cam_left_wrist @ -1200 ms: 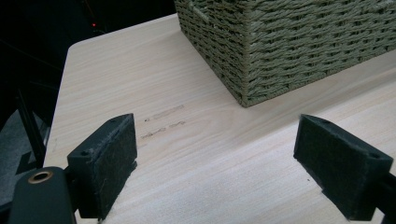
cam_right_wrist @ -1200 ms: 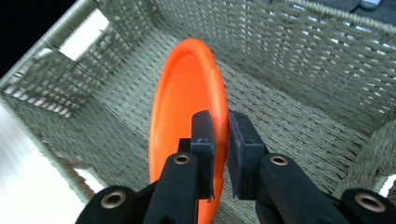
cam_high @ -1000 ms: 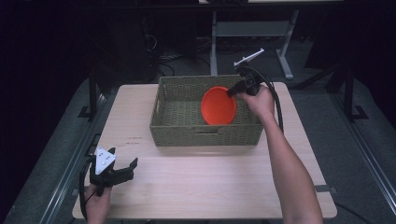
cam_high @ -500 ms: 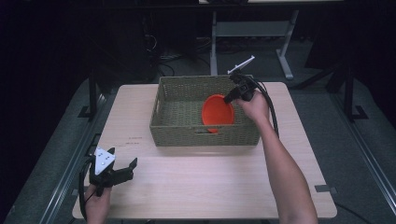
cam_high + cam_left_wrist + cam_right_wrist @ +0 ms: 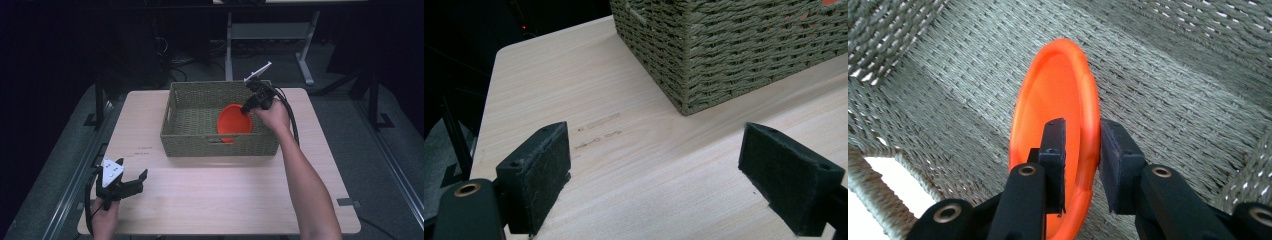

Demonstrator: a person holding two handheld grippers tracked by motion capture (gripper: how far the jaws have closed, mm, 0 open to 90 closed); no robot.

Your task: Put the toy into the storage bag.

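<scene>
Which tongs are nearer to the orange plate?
Right. The right tongs straddle the orange plate rim inside the wicker basket; the left tongs rest at the table's near-left corner.

The left hand-held gripper point(image 5: 131, 181) sits at about 7 o'clock in the high view, gripped by the left hand point(image 5: 104, 217), whose forearm enters from the bottom edge. Its jaws stand wide apart, pointing toward 3 o'clock, with nothing between them. The right forearm stretches from 5 o'clock up to about 1 o'clock, where the right hand point(image 5: 272, 116) holds the right hand-held gripper point(image 5: 244, 108), tilted down toward 8 o'clock. Its jaws have just been opening and stand slightly parted, a thin rim between them.
</scene>
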